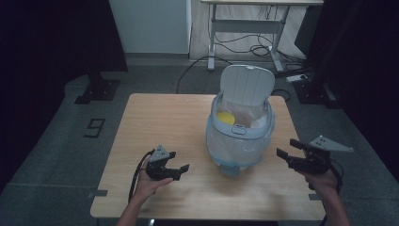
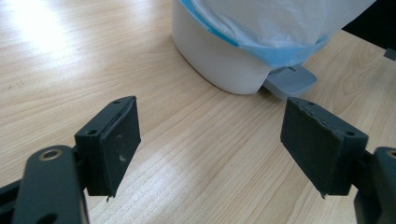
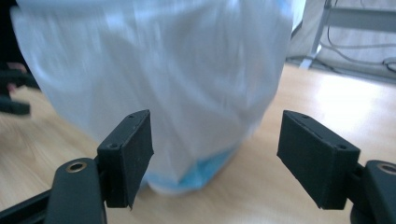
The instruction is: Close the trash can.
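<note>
On the wooden table (image 1: 160,117), seen from the high view, a small white and blue pedal bin (image 1: 240,136) stands right of the middle, with its lid (image 1: 248,84) raised upright at the back. A thin plastic bag (image 1: 244,112) lines the bin, and a yellow round thing (image 1: 226,117) lies inside, at the left. The left gripper (image 1: 181,168) is low over the table, to the left of the bin and apart from it, with its jaws pointing to the bin. The right gripper (image 1: 288,149) is at the right of the bin, near the table edge, also pointing to it and not touching it. Both pairs of jaws are spread and hold nothing.

From the left gripper view, the two black jaws stand apart with only the table (image 2: 187,140) between them. Beyond them is the white base of the bin (image 2: 219,65), with the bag (image 2: 280,18) hanging over the blue rim and the grey pedal (image 2: 292,81) at the foot.

From the right gripper view, the jaws are released wide and nothing is between the pads. The bag (image 3: 177,70) on the side of the bin is just ahead, blurred, and a little blue shows at the bottom.
</note>
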Demonstrator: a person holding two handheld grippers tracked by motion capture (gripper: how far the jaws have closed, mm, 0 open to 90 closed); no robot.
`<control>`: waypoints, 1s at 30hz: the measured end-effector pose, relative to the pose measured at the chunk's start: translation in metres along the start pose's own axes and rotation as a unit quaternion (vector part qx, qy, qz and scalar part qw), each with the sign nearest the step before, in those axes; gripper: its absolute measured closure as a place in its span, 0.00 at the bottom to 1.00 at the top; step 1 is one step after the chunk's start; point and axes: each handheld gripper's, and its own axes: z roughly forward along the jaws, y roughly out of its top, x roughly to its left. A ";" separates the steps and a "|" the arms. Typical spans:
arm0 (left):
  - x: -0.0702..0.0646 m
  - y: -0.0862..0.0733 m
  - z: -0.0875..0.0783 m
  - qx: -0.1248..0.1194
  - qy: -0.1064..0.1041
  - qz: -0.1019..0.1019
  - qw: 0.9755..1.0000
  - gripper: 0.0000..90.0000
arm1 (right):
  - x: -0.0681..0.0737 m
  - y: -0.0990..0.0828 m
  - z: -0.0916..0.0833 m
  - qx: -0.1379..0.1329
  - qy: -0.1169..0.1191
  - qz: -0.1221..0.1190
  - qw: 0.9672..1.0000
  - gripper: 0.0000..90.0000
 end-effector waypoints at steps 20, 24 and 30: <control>0.006 -0.006 0.002 0.000 -0.021 -0.021 1.000 0.22 | 0.001 0.091 0.027 -0.017 0.042 -0.012 0.999 0.28; 0.007 -0.007 0.002 0.004 -0.020 -0.020 1.000 0.22 | 0.002 0.100 0.036 -0.017 0.049 -0.012 0.999 0.28; 0.008 -0.008 0.003 0.006 -0.019 -0.023 1.000 0.22 | -0.003 0.115 0.047 -0.015 0.048 -0.011 0.999 0.28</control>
